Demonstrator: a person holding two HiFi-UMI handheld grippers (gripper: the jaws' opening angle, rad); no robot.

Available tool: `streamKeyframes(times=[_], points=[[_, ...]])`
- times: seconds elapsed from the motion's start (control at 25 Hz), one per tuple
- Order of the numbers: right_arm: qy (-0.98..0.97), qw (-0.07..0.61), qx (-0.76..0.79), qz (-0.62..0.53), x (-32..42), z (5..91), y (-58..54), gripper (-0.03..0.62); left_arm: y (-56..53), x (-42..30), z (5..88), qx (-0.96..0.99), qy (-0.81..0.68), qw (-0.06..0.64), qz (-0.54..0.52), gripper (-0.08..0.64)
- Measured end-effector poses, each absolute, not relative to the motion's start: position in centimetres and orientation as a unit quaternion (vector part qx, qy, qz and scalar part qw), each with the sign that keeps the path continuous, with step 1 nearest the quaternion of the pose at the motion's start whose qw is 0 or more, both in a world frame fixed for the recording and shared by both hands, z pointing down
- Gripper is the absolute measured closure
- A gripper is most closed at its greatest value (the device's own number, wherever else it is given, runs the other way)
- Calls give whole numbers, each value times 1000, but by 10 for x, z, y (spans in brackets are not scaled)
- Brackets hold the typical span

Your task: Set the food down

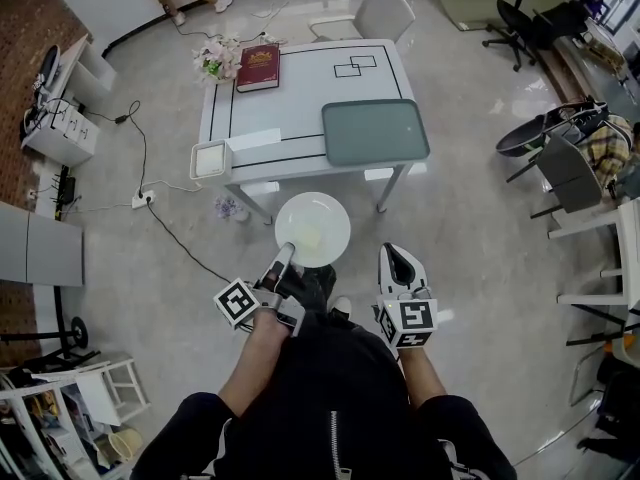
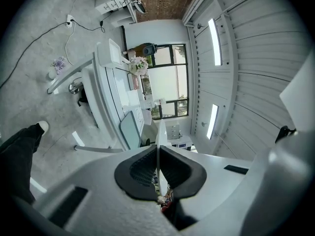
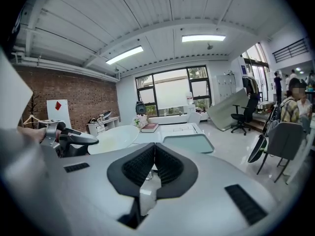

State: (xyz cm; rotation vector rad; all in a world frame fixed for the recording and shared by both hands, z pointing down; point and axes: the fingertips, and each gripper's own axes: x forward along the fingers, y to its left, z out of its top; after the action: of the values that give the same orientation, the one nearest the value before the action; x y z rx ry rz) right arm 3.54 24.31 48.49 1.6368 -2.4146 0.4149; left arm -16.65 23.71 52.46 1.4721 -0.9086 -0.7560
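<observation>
A round white plate (image 1: 312,229) carries a pale piece of food (image 1: 309,239) and hangs level over the floor, just short of the white table (image 1: 300,98). My left gripper (image 1: 282,259) is shut on the plate's near left rim. In the left gripper view the plate's thin edge (image 2: 159,134) runs between the dark pads of that gripper (image 2: 158,155). My right gripper (image 1: 398,260) hovers right of the plate, shut and empty. In the right gripper view, past that shut gripper (image 3: 154,157), the plate (image 3: 113,137) lies at the left.
The table holds a grey-green tray (image 1: 375,131), a red book (image 1: 258,67), flowers (image 1: 215,58) and a small white square dish (image 1: 210,159). A white chair (image 1: 372,13) stands behind it. Cables (image 1: 140,158) run over the floor at the left. Office chairs (image 1: 560,158) stand at the right.
</observation>
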Motion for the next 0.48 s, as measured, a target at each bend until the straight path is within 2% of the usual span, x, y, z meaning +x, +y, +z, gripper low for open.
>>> streamKeyframes(times=[0.48], points=[[-797,102,578,146,59,490,212,583,190,-146,530,637,-370,600,-311,548]])
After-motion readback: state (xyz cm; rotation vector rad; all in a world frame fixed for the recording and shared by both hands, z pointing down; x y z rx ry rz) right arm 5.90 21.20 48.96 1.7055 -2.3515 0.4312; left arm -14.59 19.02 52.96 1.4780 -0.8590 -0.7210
